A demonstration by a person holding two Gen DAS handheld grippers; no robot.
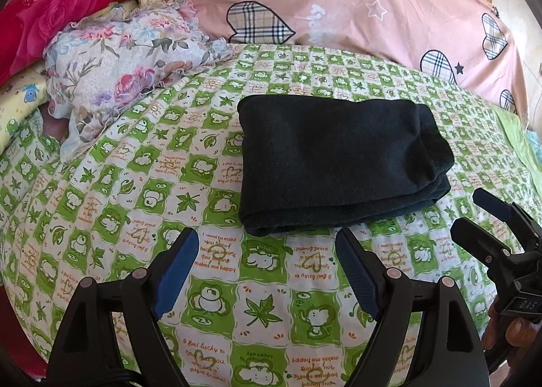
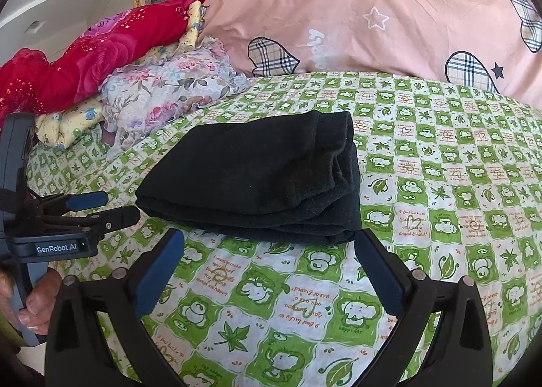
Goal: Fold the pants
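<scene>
The pants [image 1: 338,163] lie folded on the bed [image 1: 216,288], both tools (left [image 1: 267,263], right [image 2: 269,266]) just short, wide open, empty. Soft, thick, limp: pinch all layers at an edge.

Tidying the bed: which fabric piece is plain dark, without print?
The folded black pants, mid-bed; the quilts and sheet all carry patterns.
</scene>
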